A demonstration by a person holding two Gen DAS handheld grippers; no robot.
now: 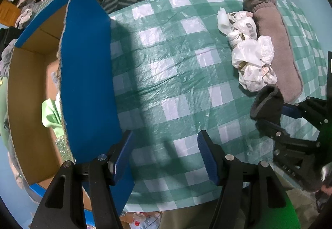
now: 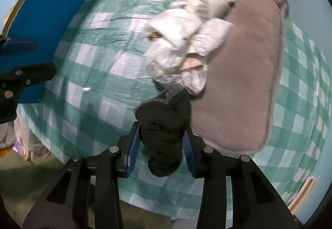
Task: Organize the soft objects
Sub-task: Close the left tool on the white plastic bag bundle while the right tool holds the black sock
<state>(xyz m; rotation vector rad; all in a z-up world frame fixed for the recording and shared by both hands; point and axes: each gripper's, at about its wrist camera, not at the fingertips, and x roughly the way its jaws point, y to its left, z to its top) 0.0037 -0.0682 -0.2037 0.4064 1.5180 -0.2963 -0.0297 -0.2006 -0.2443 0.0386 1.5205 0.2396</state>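
The right tool (image 2: 160,146) clamps a black sock (image 2: 164,125); the left tool (image 1: 164,158) gapes wide, empty, beside the box (image 1: 87,83), which holds green cloth (image 1: 50,113).

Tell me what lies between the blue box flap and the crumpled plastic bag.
Only bare checked tablecloth lies between the blue box flap and the crumpled plastic bag; the left wrist view shows this stretch best.

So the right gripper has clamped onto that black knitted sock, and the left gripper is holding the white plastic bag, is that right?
Not quite. The right gripper does clamp the black sock, but the left gripper is open and empty; the white plastic bag lies on the tablecloth, as the left wrist view shows.
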